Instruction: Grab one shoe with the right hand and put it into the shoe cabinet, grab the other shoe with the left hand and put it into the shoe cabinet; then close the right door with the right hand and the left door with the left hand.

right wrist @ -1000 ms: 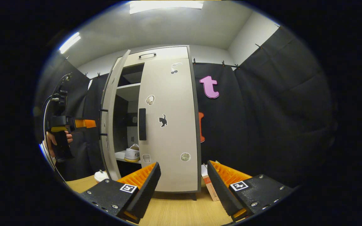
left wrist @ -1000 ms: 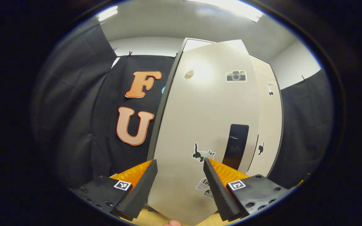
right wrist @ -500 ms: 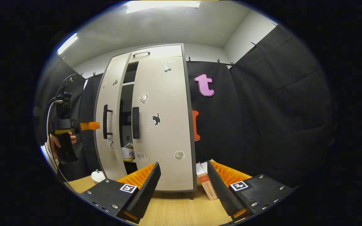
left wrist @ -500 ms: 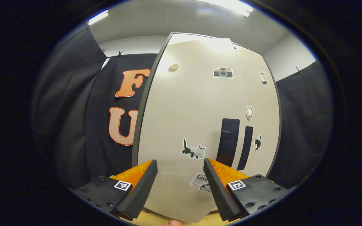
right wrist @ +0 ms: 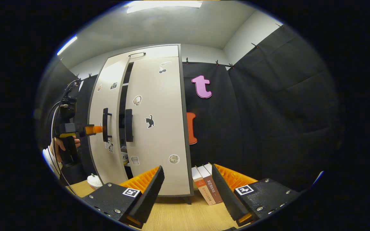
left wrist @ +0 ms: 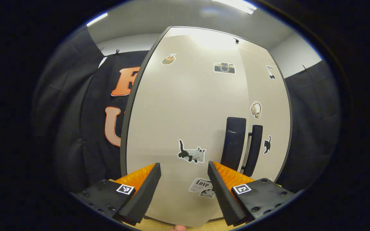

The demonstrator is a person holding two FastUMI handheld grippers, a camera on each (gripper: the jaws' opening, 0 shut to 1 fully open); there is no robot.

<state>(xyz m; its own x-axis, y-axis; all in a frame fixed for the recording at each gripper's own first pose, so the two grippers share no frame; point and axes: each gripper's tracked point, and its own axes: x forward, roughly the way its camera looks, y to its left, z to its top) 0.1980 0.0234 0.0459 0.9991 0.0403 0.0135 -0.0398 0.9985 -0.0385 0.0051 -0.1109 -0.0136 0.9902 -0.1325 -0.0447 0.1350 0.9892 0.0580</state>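
— Closing the left door (right wrist: 103, 128) of the shoe cabinet (right wrist: 159, 56) with the left gripper (left wrist: 184, 189)?
— Nearly closing. Standing on a wooden table (right wrist: 178, 215), right door (right wrist: 154, 128) lying flush, left door stopping just short, leaving a narrow dark gap (right wrist: 123, 106) between the two handles.
— Holding anything?
— Holding nothing. Left gripper's fingers spreading apart, facing the door's flat front just beside the cat sticker (left wrist: 191, 153), near the door's lower edge. From the right gripper view, its tip seeming to touch the door beside the left handle (right wrist: 105, 129). Right gripper (right wrist: 187, 192) also spreading open, empty, hanging well back over the table's front edge.
— Finding the shoes?
— Glimpsing part of one pale shoe (right wrist: 125, 155) through the gap, sitting on a lower shelf inside; not telling the second apart.
— Finishing well?
— Probably pushing flat and steady against the panel near the handle edge, far from the hinge, easing until both doors line up. Avoiding a hard shove, likely to rock the cabinet or bounce the door back. Keeping clear of the books (right wrist: 206, 187) leaning beside the cabinet's right bottom corner.
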